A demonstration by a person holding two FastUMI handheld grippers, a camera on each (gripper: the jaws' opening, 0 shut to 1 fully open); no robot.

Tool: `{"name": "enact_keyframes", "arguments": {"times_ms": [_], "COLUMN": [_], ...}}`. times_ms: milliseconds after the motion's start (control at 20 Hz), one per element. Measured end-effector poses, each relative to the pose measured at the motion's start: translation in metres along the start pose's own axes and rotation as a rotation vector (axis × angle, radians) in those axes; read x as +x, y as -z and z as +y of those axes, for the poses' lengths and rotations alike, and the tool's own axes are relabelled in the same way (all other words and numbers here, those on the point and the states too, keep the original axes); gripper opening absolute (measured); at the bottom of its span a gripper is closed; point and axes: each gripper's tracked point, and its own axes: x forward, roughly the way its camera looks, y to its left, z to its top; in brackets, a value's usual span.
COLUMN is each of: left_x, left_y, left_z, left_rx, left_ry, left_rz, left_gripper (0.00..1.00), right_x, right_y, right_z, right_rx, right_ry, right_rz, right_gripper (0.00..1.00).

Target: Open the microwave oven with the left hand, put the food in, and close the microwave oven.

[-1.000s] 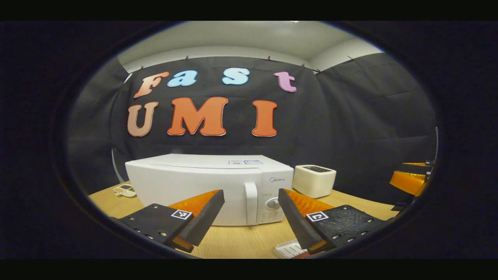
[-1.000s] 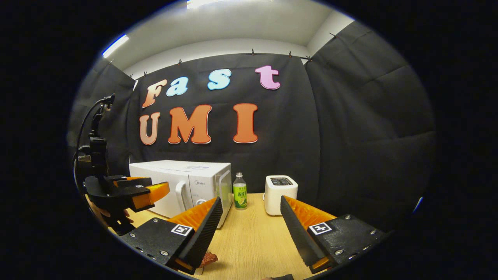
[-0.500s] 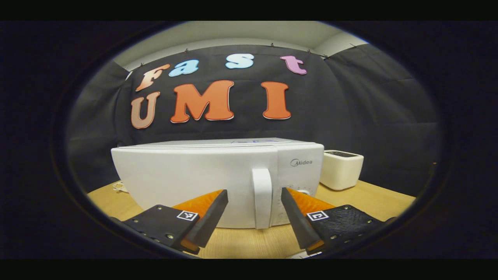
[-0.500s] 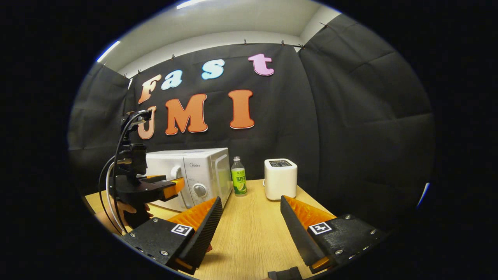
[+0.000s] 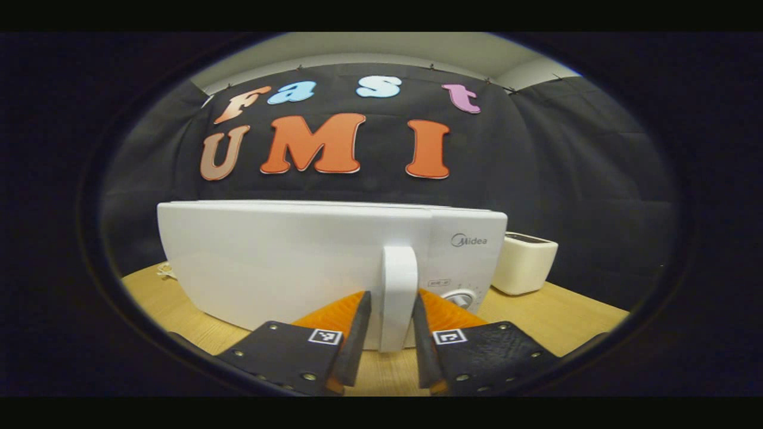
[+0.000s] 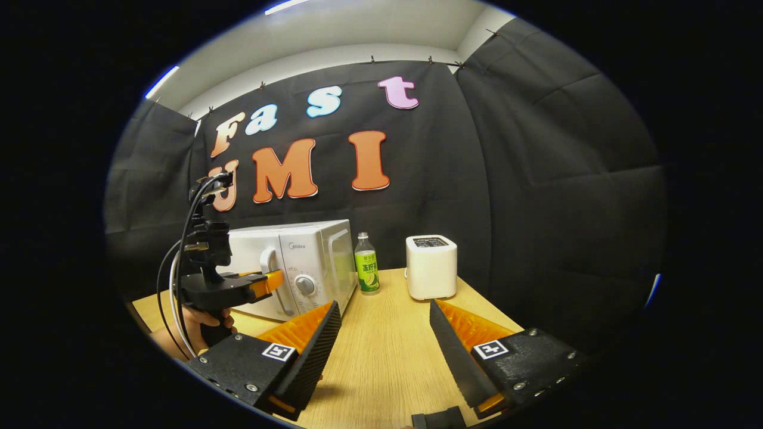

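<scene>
In the left gripper view, the left gripper (image 5: 390, 325) is sitting nearest the camera with its two fingers (image 5: 357, 333) closing in on either side of the door handle (image 5: 398, 298); whether both fingers are actually pressing on the handle cannot be told, since each stands right at its edge. The handle is running upright on the front of the microwave oven (image 5: 286, 262), whose door is sitting shut; the control dial (image 5: 460, 298) is showing just to the right of the handle. The oven is resting on the wooden table (image 5: 548, 310); a white toaster (image 5: 524, 262) is standing beside it on the right.

In the right gripper view, the right gripper (image 6: 384, 351) is hovering low over the table with its fingers spread wide apart and nothing between them; a hand (image 6: 205, 322) is holding the left gripper farther off at the oven front. Beyond, a green-labelled bottle (image 6: 365, 271) is standing between the oven and the toaster; the black cloth wall (image 6: 536, 179) is hanging behind everything. The food cannot be made out in either view.
</scene>
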Motion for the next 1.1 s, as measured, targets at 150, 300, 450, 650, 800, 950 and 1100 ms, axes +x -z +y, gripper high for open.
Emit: {"name": "enact_keyframes", "arguments": {"times_ms": [150, 300, 450, 650, 800, 950, 1100], "left_x": [-0.006, -0.008, -0.018, -0.044, -0.071, -0.103, -0.136], "left_y": [0.000, 0.001, -0.001, 0.004, 0.003, 0.006, 0.008], "left_z": [-0.002, -0.002, -0.001, 0.000, 0.004, 0.013, 0.027], "left_rx": [0.003, -0.013, -0.011, -0.009, 0.008, 0.012, 0.019], "left_ry": [-0.001, -0.003, -0.008, 0.016, 0.044, 0.066, 0.077], "left_rz": [0.000, 0.001, -0.016, -0.026, -0.030, -0.031, -0.034], "left_gripper": [0.22, 0.16, 0.10, 0.17, 0.13, 0.13, 0.13], "right_x": [-0.003, -0.003, -0.002, -0.002, -0.006, -0.010, -0.015], "right_y": [0.001, 0.002, 0.004, 0.010, 0.012, 0.015, 0.016], "right_z": [0.000, 0.001, 0.002, 0.007, 0.014, 0.022, 0.029], "right_rx": [-0.005, -0.007, -0.013, -0.004, -0.010, -0.024, -0.030], "right_ry": [0.005, 0.004, 0.006, -0.007, -0.011, -0.015, -0.019], "right_rz": [0.000, 0.005, 0.005, 0.021, 0.031, 0.048, 0.053], "right_gripper": [0.93, 0.93, 0.93, 0.93, 0.93, 0.93, 0.93]}}
